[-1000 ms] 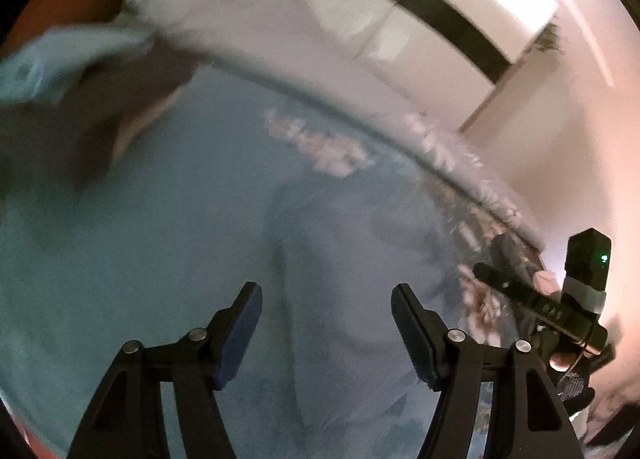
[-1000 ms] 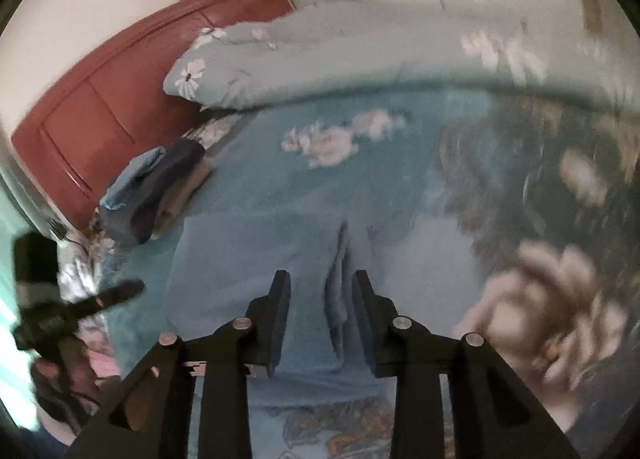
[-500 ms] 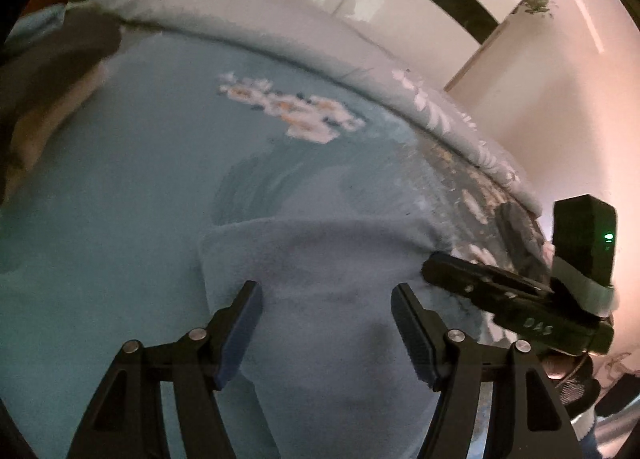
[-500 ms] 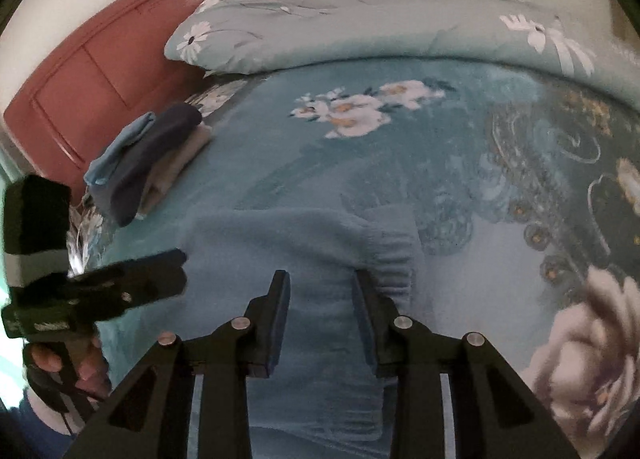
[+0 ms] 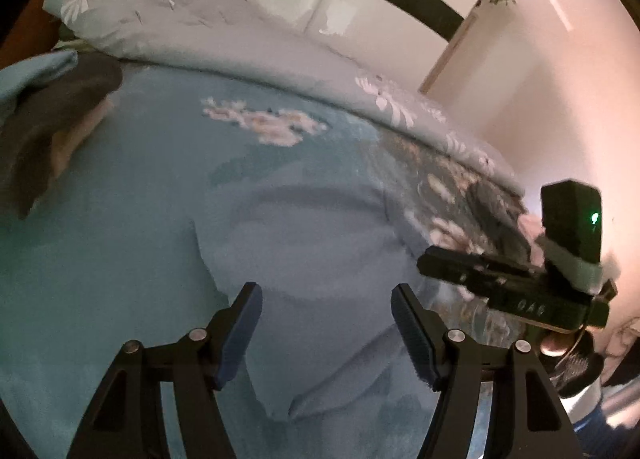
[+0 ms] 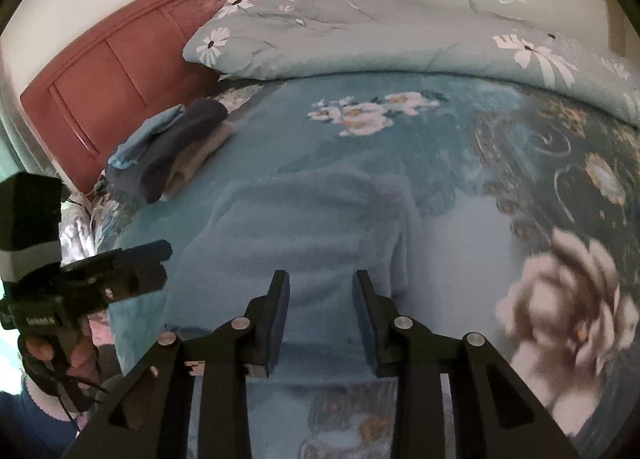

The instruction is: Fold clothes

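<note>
A red-brown wooden headboard [image 6: 100, 71] stands at the left, with a stack of folded clothes [image 6: 172, 147] before it on the teal floral blanket [image 6: 400, 163]. A daisy-print quilt [image 6: 400, 43] is bunched along the far side. Only the left wrist view shows the pinkish wall and doorway [image 5: 452, 55]. The light blue sweater [image 5: 320, 259] lies flat mid-bed. The left gripper [image 5: 326, 327] gapes wide and empty above it; the right gripper [image 6: 320, 317], narrowly parted, grips nothing.

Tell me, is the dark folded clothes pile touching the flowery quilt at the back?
Cannot tell. In the right wrist view the pile ends close to the quilt, but a pillow edge fills the spot between them, so neither contact nor a gap shows plainly.
</note>
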Tool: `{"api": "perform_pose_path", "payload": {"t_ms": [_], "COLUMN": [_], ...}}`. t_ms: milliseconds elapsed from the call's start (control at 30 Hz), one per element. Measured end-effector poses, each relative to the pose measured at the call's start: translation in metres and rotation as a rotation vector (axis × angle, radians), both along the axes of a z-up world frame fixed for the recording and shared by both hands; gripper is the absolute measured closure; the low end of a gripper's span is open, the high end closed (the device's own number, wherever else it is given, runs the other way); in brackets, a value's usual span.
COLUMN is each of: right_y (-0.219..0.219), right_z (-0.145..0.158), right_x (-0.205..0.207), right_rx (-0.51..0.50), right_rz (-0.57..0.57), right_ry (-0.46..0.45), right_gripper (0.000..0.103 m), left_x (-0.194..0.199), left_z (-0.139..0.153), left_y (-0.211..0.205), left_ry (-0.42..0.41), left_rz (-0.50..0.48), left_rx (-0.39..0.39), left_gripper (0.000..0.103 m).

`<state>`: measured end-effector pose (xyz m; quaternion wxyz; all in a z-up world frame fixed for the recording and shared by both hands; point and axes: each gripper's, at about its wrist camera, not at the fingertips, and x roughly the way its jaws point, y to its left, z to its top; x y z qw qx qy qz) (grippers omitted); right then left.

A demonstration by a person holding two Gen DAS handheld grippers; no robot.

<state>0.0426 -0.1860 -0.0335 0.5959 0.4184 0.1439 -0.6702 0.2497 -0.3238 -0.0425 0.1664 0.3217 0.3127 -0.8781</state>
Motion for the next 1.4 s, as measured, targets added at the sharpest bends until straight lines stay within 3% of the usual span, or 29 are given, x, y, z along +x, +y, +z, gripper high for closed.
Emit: {"api": "perform_pose_path", "payload": {"t_ms": [333, 567, 667, 767, 867, 1000, 1233, 1400], "right_y": [-0.003, 0.009, 0.016, 0.016, 0.006, -0.013, -0.036, -0.042], "right_z": [-0.027, -0.011, -0.004, -0.011, -0.028, -0.049, -0.053, -0.054], "right_x": [0.003, 0.003, -0.006, -0.03, -0.054, -0.074, -0.075, -0.075], "right_rx": [0.025, -0.039, -0.087, -0.089, -0.071, -0.042, -0.043, -0.043], "right_rz": [-0.033, -0.018, -0.017, -0.072, -0.082, -0.073, 0.017, 0.001], "right_ry": [-0.046, -0.067, -0.071, -0.107, -0.204, -0.298, -0.32, -0.339], "right_gripper": [0.068, 0.067, 0.036, 0.029, 0.02, 0.019, 0.018, 0.021], "left_x": [-0.003, 0.007, 0.016, 0.02, 0.016, 0.004, -0.011, -0.009], "left_z": [-0.042, -0.033, -0.029, -0.03, -0.033, -0.042, -0.049, -0.051], "left_y": [-0.004, -0.005, -0.016, -0.028, -0.035, -0.04, -0.044, -0.047], "left_ry": [-0.116, -0.053, -0.009, -0.004, -0.017, -0.033, 0.019, 0.056], "left_rz": [0.056, 0.068, 0.103, 0.163, 0.179, 0.167, 0.117, 0.112], "left_rx": [0.093, 0.111, 0.142, 0.154, 0.151, 0.179, 0.264, 0.298], "left_gripper": [0.032, 0.032, 0.032, 0.031, 0.026, 0.021, 0.019, 0.02]}}
